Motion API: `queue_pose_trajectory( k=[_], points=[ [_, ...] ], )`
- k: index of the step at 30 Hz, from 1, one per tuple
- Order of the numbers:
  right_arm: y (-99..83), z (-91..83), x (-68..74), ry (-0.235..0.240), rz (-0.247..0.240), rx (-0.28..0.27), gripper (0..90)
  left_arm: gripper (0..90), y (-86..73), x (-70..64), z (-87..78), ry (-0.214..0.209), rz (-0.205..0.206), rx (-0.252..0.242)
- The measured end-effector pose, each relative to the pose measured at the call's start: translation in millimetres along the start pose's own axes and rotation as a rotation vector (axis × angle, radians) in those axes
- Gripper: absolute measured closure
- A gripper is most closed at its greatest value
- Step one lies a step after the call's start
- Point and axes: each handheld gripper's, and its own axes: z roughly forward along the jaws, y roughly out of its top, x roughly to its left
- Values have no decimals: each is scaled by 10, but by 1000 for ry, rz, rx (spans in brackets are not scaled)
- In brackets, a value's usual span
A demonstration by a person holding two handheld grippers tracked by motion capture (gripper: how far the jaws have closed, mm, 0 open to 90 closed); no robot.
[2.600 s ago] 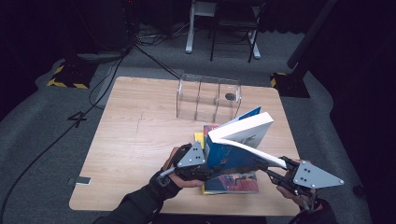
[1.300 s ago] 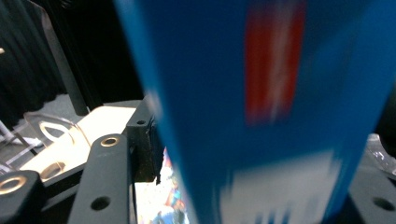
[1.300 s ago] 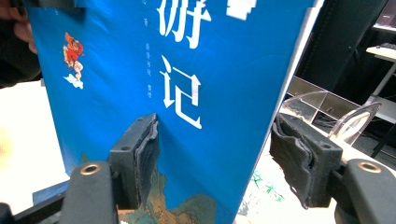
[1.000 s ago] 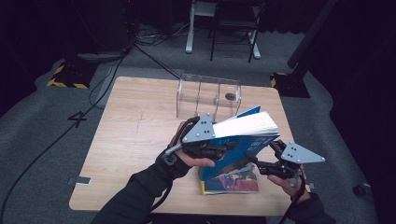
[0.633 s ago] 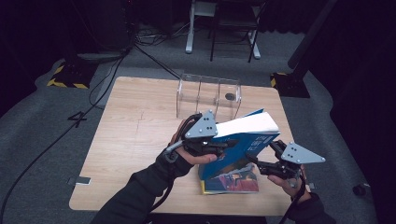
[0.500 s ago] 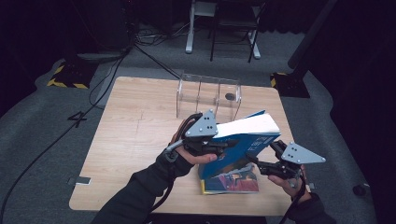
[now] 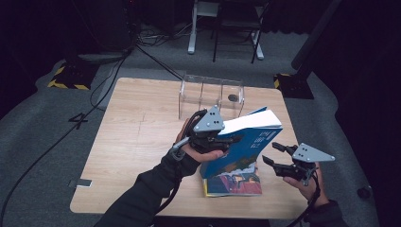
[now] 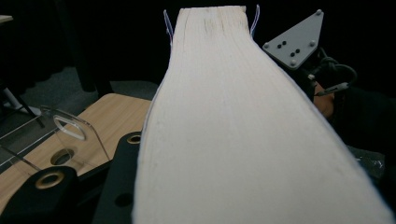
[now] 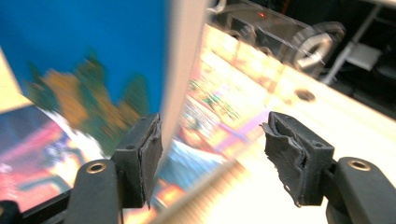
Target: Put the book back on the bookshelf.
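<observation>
Now the left hand-held gripper (image 7: 227,140) grips the blue book (image 7: 246,142) alone, the right hand-held gripper (image 7: 273,154) released.

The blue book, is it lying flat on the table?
No, the blue book is lifted and tilted in the left gripper, above another book that lies flat on the table.

Thick blue-covered book (image 7: 246,142) with cream page edges: closed, lifted clear of the tabletop, tilted with its spine low and page block facing up. Beneath it, a thin colourful picture book (image 7: 234,183) lies flat near the tabletop's near edge.
</observation>
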Motion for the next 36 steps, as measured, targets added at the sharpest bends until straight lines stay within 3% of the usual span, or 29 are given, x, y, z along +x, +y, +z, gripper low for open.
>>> queue_pose_trajectory(
  k=[6,13,16,24,26,32,36],
  points=[
    [-193,-2,-209,-30,81,45,407,602,31,8,6,14,-1,-6],
    [-250,38,-232,-35,81,76,408,603,109,25,-40,60,14,12],
    [-259,75,-214,-25,76,88,407,604,121,63,-84,108,23,17],
    [-273,97,-207,-35,59,111,428,605,94,203,-225,234,-32,28],
    [-271,99,-200,-32,56,112,431,605,77,274,-317,276,-44,31],
    [-286,130,-195,-31,58,122,405,605,23,412,-491,329,-68,31],
    [-297,138,-200,-35,61,123,397,605,-54,543,-641,399,-98,22]
  ],
)
